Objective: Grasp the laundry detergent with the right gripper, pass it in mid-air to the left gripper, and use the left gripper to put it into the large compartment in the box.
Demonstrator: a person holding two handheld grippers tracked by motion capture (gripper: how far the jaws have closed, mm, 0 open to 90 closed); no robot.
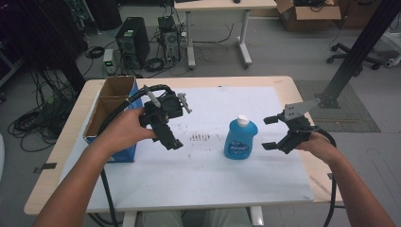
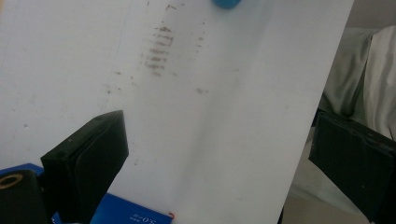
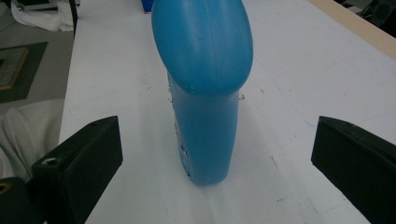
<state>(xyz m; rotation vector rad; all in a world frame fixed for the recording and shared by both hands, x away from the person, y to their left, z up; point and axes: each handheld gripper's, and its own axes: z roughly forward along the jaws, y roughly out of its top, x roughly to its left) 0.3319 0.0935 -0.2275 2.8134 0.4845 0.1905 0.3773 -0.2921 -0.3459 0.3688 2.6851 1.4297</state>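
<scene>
Right gripper view looks along the right claw (image 3: 215, 172), its jaws spread wide and holding nothing, at the blue dish-soap bottle (image 3: 205, 93) standing upright straight ahead between their lines, narrow edge on. Farther off in the high view, the left claw (image 1: 172, 139), also wide and empty, hangs near the cardboard box (image 1: 111, 111), well apart from the bottle on the table (image 1: 156, 182).

Blue bottle (image 1: 240, 138) upright beside gaping right claw (image 1: 269, 133)

Grey floor (image 1: 283, 52) all round, cables (image 1: 33, 123) tangled at left beside two computer towers (image 1: 133, 42). Behind, a white-legged desk (image 1: 222, 5), a cardboard box (image 1: 307, 14).
</scene>
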